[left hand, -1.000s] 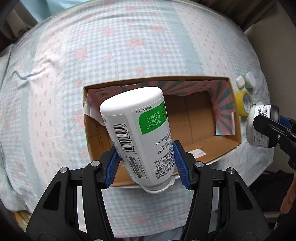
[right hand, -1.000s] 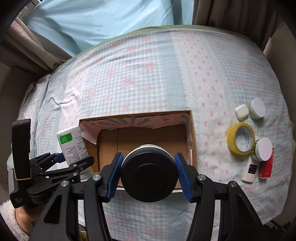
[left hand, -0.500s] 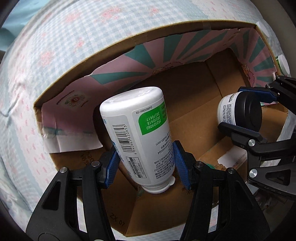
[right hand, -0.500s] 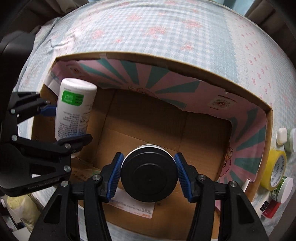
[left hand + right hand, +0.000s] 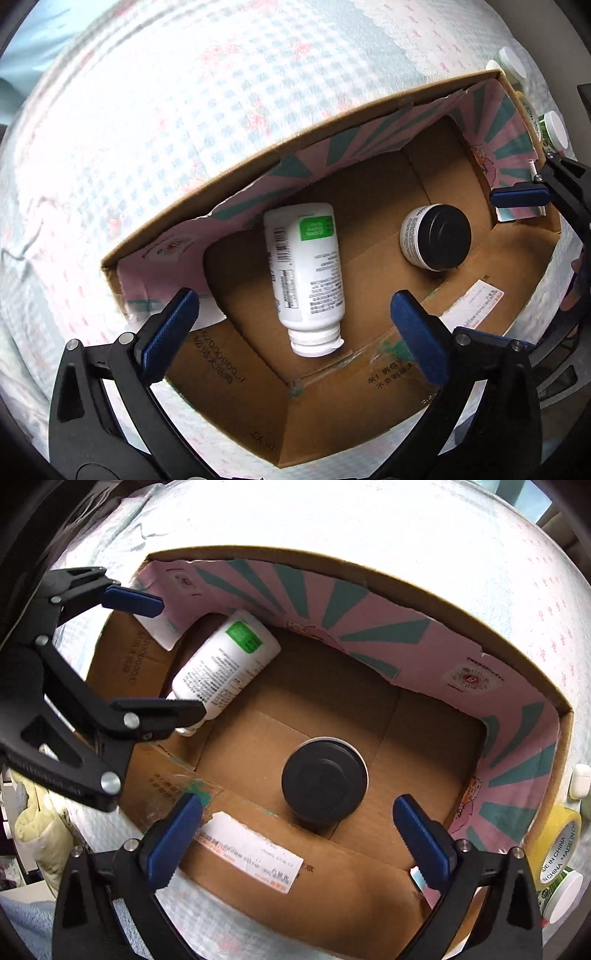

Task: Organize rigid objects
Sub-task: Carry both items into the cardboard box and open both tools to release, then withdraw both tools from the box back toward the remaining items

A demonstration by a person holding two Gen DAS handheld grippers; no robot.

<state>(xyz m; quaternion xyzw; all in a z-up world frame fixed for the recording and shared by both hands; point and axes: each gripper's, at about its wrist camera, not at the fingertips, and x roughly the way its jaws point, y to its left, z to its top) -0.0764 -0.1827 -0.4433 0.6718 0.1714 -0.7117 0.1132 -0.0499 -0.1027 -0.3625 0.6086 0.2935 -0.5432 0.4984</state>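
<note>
Hanging over an open cardboard box (image 5: 332,417), the left gripper (image 5: 291,328) and right gripper (image 5: 295,834) stand with jaws just sprung wide apart, gripping nothing. Below them, on the box floor, a white bottle (image 5: 306,269) lies on its side and a black-lidded jar (image 5: 325,782) stands upright, well apart. Beyond the box stretches a checked, flower-printed bedspread (image 5: 184,110).
</note>
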